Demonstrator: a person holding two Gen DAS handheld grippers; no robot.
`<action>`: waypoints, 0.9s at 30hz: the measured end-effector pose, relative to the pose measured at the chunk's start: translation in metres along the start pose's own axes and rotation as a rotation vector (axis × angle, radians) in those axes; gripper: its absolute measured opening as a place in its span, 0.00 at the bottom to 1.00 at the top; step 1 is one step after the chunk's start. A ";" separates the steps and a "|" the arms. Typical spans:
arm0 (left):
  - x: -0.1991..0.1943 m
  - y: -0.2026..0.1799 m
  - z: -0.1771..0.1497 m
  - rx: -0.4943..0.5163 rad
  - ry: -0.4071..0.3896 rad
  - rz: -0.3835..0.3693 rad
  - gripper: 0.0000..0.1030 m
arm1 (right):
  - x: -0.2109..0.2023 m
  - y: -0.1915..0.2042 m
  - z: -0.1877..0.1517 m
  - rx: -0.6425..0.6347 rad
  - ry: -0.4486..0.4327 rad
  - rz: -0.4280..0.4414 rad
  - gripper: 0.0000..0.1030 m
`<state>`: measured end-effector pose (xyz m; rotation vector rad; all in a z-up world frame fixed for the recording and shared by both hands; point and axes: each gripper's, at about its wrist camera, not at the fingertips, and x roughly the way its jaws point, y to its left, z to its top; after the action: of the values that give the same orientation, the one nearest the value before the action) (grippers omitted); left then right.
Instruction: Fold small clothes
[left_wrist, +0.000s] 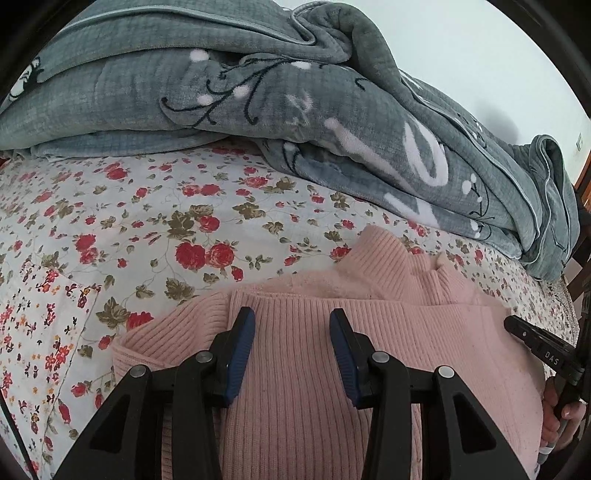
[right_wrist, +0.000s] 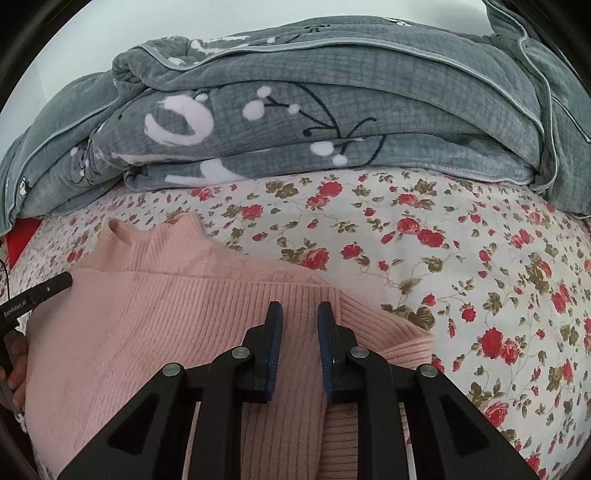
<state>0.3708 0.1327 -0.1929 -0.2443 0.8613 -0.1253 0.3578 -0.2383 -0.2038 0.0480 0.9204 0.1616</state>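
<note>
A pink ribbed knit sweater (left_wrist: 369, 332) lies on the floral bedsheet, collar toward the far side, with both sleeves folded in over the body. My left gripper (left_wrist: 291, 317) is open and empty, just above the folded left side. In the right wrist view the same sweater (right_wrist: 166, 325) fills the lower left. My right gripper (right_wrist: 300, 310) is open with a narrow gap and holds nothing, over the folded right sleeve. The right gripper's tip (left_wrist: 517, 328) shows at the left view's right edge, and the left gripper's tip (right_wrist: 55, 284) at the right view's left edge.
A bunched grey fleece blanket (left_wrist: 258, 92) with white and black patterns lies across the far side of the bed, also in the right wrist view (right_wrist: 332, 110). The floral sheet (left_wrist: 110, 221) extends left of the sweater and to its right (right_wrist: 480, 277). A pale wall is behind.
</note>
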 end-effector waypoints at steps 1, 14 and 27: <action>0.000 0.000 0.000 0.002 0.000 0.004 0.39 | 0.000 0.000 0.000 -0.003 0.000 -0.002 0.19; 0.000 -0.006 -0.001 0.023 -0.014 0.025 0.40 | 0.002 0.004 -0.001 -0.032 -0.008 -0.024 0.22; 0.003 -0.031 -0.006 0.133 -0.014 0.195 0.41 | 0.004 0.004 -0.002 -0.041 -0.009 -0.029 0.24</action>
<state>0.3680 0.1014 -0.1910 -0.0357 0.8545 0.0013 0.3584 -0.2334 -0.2074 -0.0026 0.9085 0.1533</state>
